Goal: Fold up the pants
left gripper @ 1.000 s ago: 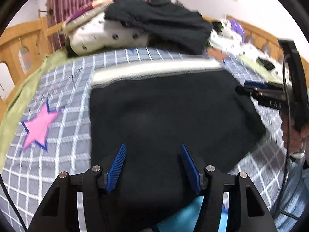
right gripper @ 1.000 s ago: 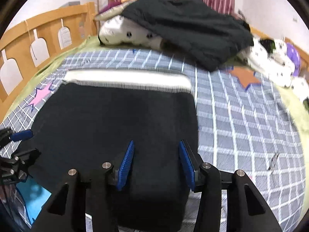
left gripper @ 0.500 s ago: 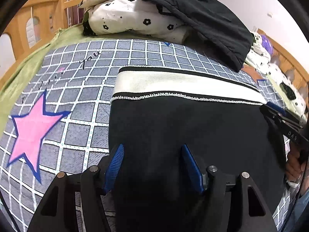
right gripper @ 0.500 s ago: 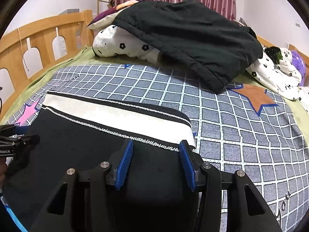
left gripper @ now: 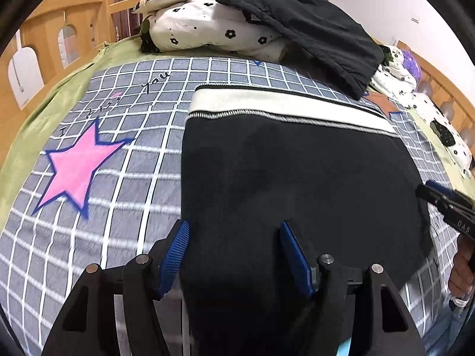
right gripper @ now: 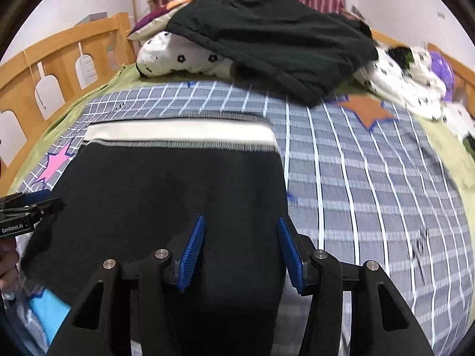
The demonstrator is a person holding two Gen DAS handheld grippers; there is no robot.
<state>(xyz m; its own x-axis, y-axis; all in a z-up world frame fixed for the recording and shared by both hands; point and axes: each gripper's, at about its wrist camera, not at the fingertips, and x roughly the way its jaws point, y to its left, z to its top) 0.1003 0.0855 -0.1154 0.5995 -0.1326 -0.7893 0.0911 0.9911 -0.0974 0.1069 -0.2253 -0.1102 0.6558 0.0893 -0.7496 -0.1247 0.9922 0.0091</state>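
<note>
I judge that I am in the middle of the folding: the black pants (left gripper: 297,184) lie flat on the checked bedspread (left gripper: 118,154) of the bed, with the white waistband (left gripper: 285,103) at the far end, towards the pile of bedding (left gripper: 207,29) and the dark garment (right gripper: 267,35) on top of it. The near part of the pants hangs over the bed edge towards me, so it is probably this part that must now be brought up over the flat part. The left gripper (left gripper: 234,252) has its blue pads wide apart, above the near left edge of the pants; I see no cloth pinched between them. The right gripper (right gripper: 242,246) is also wide open, above the near right edge, and holds nothing. Whether the pads touch the cloth I cannot tell, because the black fabric hides the contact. For the next move, I think both tongs must go down to the near edge, close on it at the two corners, and lift together, evenly, so the fold stays straight.
</note>
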